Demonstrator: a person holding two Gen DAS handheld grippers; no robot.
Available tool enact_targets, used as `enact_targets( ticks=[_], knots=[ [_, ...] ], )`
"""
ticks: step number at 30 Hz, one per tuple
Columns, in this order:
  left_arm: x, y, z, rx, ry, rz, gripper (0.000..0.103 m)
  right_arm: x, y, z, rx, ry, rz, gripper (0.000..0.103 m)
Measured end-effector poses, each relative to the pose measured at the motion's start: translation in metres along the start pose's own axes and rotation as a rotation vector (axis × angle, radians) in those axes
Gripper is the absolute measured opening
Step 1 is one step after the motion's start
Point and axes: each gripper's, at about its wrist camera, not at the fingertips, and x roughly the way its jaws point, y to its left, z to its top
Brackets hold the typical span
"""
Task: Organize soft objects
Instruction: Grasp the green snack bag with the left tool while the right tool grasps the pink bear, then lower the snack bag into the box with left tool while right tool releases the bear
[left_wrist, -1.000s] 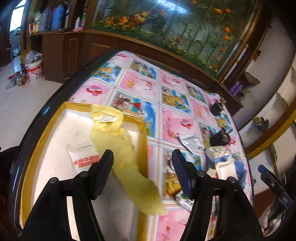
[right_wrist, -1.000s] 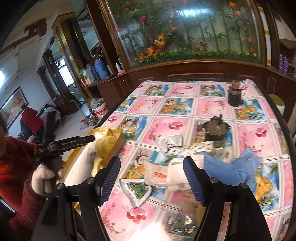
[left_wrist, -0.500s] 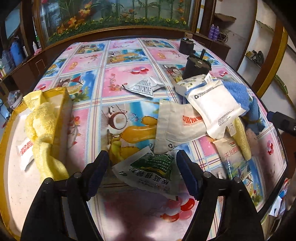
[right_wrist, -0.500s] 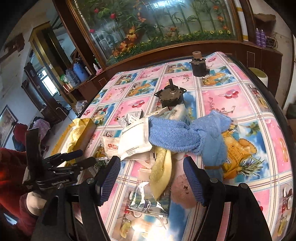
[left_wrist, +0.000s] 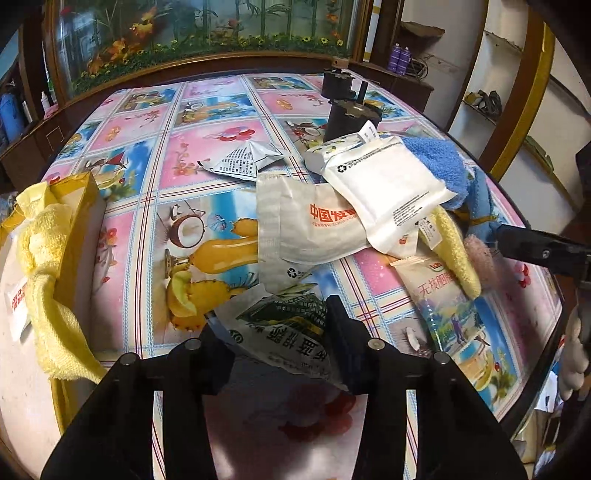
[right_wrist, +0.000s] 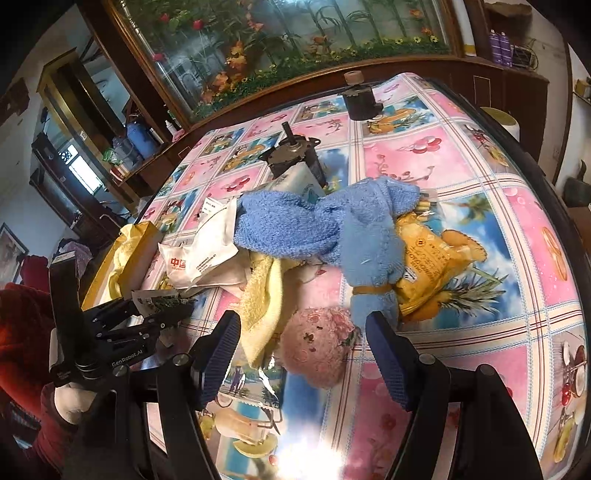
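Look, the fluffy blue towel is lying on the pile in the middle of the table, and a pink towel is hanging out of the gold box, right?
Almost. The towel hanging out of the gold box is yellow, not pink; the left wrist view shows it. The fluffy blue towel does lie on the pile in the middle of the table.

"GenRobot.AI" stands in white on the left hand-held gripper (right_wrist: 162, 314). Orange "中国" marks the white pouch (left_wrist: 314, 232); "无核" marks the clear snack bag (left_wrist: 448, 306).
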Motion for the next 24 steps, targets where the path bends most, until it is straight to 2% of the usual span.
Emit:
enact_targets(
  ticks=[3,7,11,13,15,17,20,24],
  knots=[
    [-0.019,0.003,-0.007,-0.037,-0.034,-0.064,0.043,0.007,0.01,0.002,-0.033,0.017,0.0,0.072],
    [-0.042,0.01,-0.017,-0.09,-0.075,-0.128,0.043,0.005,0.007,-0.006,-0.06,0.031,-0.048,0.073],
    [-0.055,0.019,-0.025,-0.139,-0.093,-0.156,0.043,0.009,0.006,-0.017,-0.077,0.049,-0.083,0.072],
    [-0.058,0.024,-0.028,-0.155,-0.097,-0.157,0.043,0.017,0.006,-0.017,-0.069,0.062,-0.108,0.067],
    [-0.063,0.029,-0.031,-0.17,-0.102,-0.152,0.043,0.028,0.005,-0.014,-0.049,0.078,-0.11,0.05],
    [-0.069,0.035,-0.034,-0.187,-0.115,-0.153,0.043,0.036,0.001,-0.011,-0.02,0.077,-0.12,0.049],
    [-0.087,0.053,-0.036,-0.228,-0.142,-0.158,0.043,0.034,-0.001,-0.013,-0.002,0.053,-0.113,0.04],
    [-0.12,0.091,-0.036,-0.296,-0.188,-0.146,0.043,-0.001,0.002,-0.019,0.011,0.006,-0.078,0.039]
  ],
)
